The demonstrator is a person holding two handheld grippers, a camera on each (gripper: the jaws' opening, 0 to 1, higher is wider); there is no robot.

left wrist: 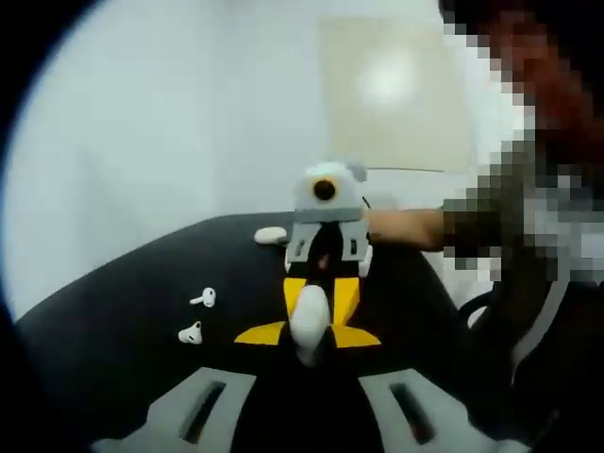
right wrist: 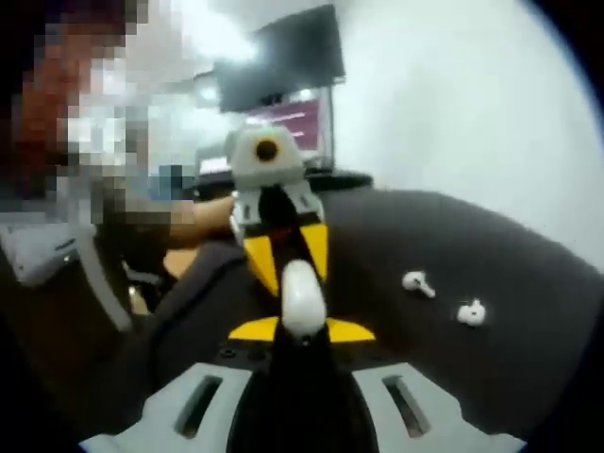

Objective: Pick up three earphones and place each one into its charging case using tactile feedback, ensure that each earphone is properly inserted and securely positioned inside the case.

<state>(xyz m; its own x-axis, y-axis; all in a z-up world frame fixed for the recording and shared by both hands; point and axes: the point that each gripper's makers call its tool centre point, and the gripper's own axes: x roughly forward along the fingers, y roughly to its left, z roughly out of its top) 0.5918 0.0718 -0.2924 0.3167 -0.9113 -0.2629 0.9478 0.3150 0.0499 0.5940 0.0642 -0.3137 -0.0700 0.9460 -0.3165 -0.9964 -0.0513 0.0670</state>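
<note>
Where the left claw [left wrist: 308, 335] reaches out in the left gripper view, its yellow tips press on both sides of a white case [left wrist: 310, 321]. The right claw [left wrist: 319, 294] faces it and pinches the far end of the same case. A hand [left wrist: 406, 226] holds that claw from behind. The right gripper view shows the same grip from the other side: right claw [right wrist: 302, 330], case [right wrist: 302, 300], left claw [right wrist: 288, 255]. Whether the case is open, or what is in it, I cannot tell.

Two white earphones [left wrist: 205, 298] [left wrist: 191, 332] lie loose on the black desk [left wrist: 113, 340], near each other, beside the claws. A small white thing [left wrist: 271, 235] lies farther back. The wall [left wrist: 170, 113] is white. A dark screen [right wrist: 283, 66] stands behind the desk.
</note>
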